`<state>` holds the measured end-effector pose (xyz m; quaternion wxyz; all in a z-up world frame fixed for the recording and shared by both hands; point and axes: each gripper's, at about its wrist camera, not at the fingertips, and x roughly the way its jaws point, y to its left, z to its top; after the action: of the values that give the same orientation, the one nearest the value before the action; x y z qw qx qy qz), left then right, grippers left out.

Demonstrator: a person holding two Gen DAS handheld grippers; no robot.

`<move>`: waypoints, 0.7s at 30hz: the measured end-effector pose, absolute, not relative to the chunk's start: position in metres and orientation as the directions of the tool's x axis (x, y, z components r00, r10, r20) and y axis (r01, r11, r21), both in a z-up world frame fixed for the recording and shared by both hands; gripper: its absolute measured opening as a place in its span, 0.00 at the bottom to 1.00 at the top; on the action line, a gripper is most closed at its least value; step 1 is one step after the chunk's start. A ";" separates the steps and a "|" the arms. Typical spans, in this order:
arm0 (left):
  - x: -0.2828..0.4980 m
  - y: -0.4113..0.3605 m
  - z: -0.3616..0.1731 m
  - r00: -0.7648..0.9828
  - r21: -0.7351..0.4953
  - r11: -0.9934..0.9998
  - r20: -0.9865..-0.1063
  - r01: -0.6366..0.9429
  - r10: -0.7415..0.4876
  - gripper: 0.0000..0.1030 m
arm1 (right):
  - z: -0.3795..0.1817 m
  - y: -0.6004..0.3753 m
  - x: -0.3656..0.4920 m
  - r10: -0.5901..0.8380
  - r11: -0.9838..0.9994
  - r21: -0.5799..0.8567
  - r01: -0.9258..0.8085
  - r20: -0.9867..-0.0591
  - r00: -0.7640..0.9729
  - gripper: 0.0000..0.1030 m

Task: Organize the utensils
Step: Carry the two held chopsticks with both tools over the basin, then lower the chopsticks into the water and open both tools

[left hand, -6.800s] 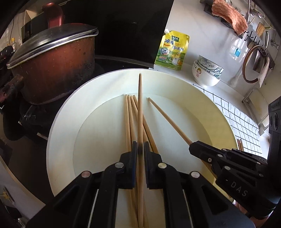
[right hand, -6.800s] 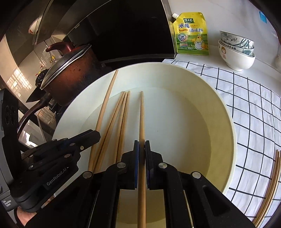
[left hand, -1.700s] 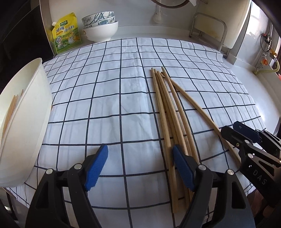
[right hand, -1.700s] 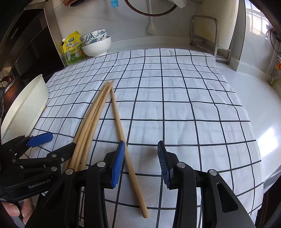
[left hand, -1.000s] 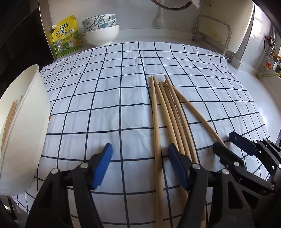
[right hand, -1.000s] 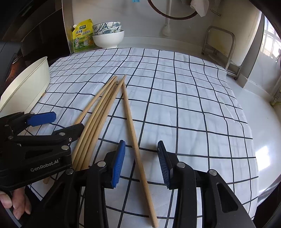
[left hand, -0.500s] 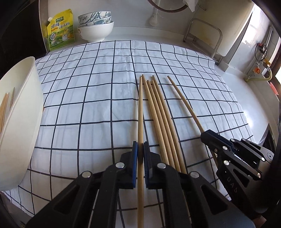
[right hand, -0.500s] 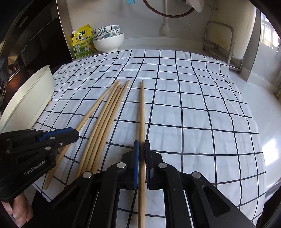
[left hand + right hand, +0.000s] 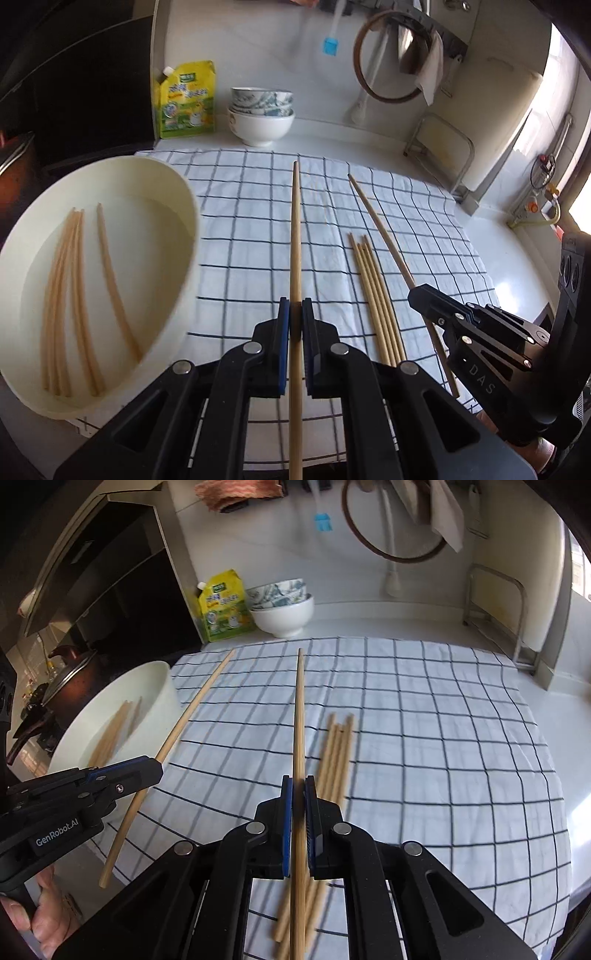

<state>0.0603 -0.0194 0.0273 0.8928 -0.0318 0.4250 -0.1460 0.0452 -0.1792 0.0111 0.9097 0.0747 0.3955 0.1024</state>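
In the left wrist view, the left gripper [image 9: 295, 325] is clamped tight on one chopstick [image 9: 295, 229], whose long axis runs straight away from the camera toward the back wall, tip raised above the checked cloth [image 9: 251, 229]. To its right four chopsticks [image 9: 373, 291] lie together on the cloth, side by side and pointing roughly the same way, away from the camera. Further right the right gripper [image 9: 424, 295], marked "DAS", pinches a second lifted chopstick [image 9: 376, 221] that slants up and to the left. At left the cream basin [image 9: 184, 236] holds about five chopsticks [image 9: 74, 288], lengthwise front to back. Behind the cloth stand two stacked bowls [image 9: 262, 114] and one yellow-green pouch [image 9: 186, 99] with Chinese print too small to read. In the right wrist view, the right gripper [image 9: 298, 812] is shut on its chopstick [image 9: 299, 716], which points straight ahead toward the bowls [image 9: 282, 609]. The four loose chopsticks [image 9: 338, 753], blurred, lie on the cloth [image 9: 424, 738] just right of it. At left the left gripper [image 9: 147, 770], lettered "GenRobot.AI", holds its chopstick [image 9: 192, 709] slanting up to the right, beside the basin [image 9: 155, 694]; fingers of a hand [image 9: 37, 919] show at the lower left corner.
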 end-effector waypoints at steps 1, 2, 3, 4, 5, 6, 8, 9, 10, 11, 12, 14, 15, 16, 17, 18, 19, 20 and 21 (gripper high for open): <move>0.063 -0.008 0.032 0.610 -0.179 0.960 -0.743 0.215 -0.275 0.07 | 0.016 -0.168 0.050 0.266 0.963 0.223 -0.151 -0.697 0.666 0.06; 0.065 0.004 0.036 0.622 -0.175 0.965 -0.738 0.196 -0.260 0.07 | 0.021 -0.157 0.055 0.285 0.958 0.227 -0.175 -0.689 0.667 0.06; 0.067 0.017 0.040 0.635 -0.169 0.970 -0.733 0.175 -0.242 0.07 | 0.026 -0.146 0.060 0.302 0.953 0.230 -0.196 -0.682 0.666 0.06; 0.070 0.029 0.044 0.645 -0.167 0.974 -0.729 0.155 -0.228 0.07 | 0.030 -0.134 0.066 0.321 0.947 0.234 -0.220 -0.676 0.663 0.06; 0.072 0.042 0.047 0.654 -0.165 0.977 -0.725 0.136 -0.214 0.07 | 0.034 -0.122 0.071 0.340 0.940 0.238 -0.243 -0.671 0.659 0.06; 0.075 0.054 0.049 0.663 -0.164 0.980 -0.722 0.116 -0.199 0.07 | 0.037 -0.110 0.076 0.356 0.934 0.239 -0.264 -0.667 0.654 0.06; 0.080 0.077 0.052 0.675 -0.161 0.984 -0.717 0.079 -0.172 0.07 | 0.043 -0.084 0.086 0.386 0.921 0.240 -0.306 -0.661 0.644 0.06; 0.082 0.086 0.052 0.679 -0.160 0.985 -0.716 0.064 -0.160 0.07 | 0.045 -0.073 0.089 0.399 0.915 0.241 -0.324 -0.658 0.638 0.06; 0.085 0.097 0.052 0.682 -0.161 0.986 -0.716 0.048 -0.150 0.07 | 0.046 -0.061 0.094 0.411 0.908 0.240 -0.342 -0.658 0.630 0.06; 0.087 0.106 0.051 0.684 -0.162 0.986 -0.716 0.034 -0.142 0.07 | 0.047 -0.050 0.099 0.421 0.903 0.240 -0.356 -0.661 0.621 0.06; 0.090 0.115 0.050 0.686 -0.163 0.986 -0.715 0.022 -0.133 0.07 | 0.046 -0.039 0.104 0.429 0.898 0.240 -0.370 -0.667 0.609 0.06; 0.094 0.129 0.047 0.688 -0.164 0.986 -0.715 0.004 -0.122 0.07 | 0.044 -0.020 0.115 0.443 0.888 0.244 -0.390 -0.682 0.581 0.06; 0.097 0.136 0.045 0.687 -0.164 0.986 -0.718 -0.003 -0.117 0.07 | 0.041 -0.012 0.120 0.448 0.884 0.248 -0.396 -0.691 0.568 0.06; 0.101 0.141 0.043 0.684 -0.165 0.986 -0.721 -0.008 -0.115 0.07 | 0.039 -0.004 0.125 0.452 0.880 0.251 -0.403 -0.701 0.552 0.06; 0.104 0.147 0.040 0.679 -0.166 0.986 -0.725 -0.012 -0.114 0.07 | 0.036 0.002 0.129 0.454 0.878 0.253 -0.407 -0.709 0.539 0.06; 0.108 0.152 0.037 0.673 -0.168 0.986 -0.731 -0.018 -0.113 0.07 | 0.032 0.009 0.134 0.455 0.876 0.255 -0.410 -0.720 0.524 0.06; 0.109 0.156 0.032 0.666 -0.169 0.985 -0.737 -0.022 -0.112 0.07 | 0.028 0.015 0.138 0.455 0.874 0.257 -0.413 -0.731 0.509 0.06; 0.112 0.159 0.029 0.659 -0.170 0.985 -0.744 -0.026 -0.111 0.07 | 0.023 0.019 0.141 0.455 0.873 0.259 -0.413 -0.741 0.495 0.06; 0.115 0.163 0.025 0.652 -0.173 0.984 -0.750 -0.029 -0.113 0.07 | 0.020 0.023 0.144 0.455 0.872 0.263 -0.414 -0.749 0.482 0.06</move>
<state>0.1152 0.1627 0.0250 0.9048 -0.0851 0.4167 -0.0231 0.1438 0.0232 0.0195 0.8605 0.0233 0.4419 0.2523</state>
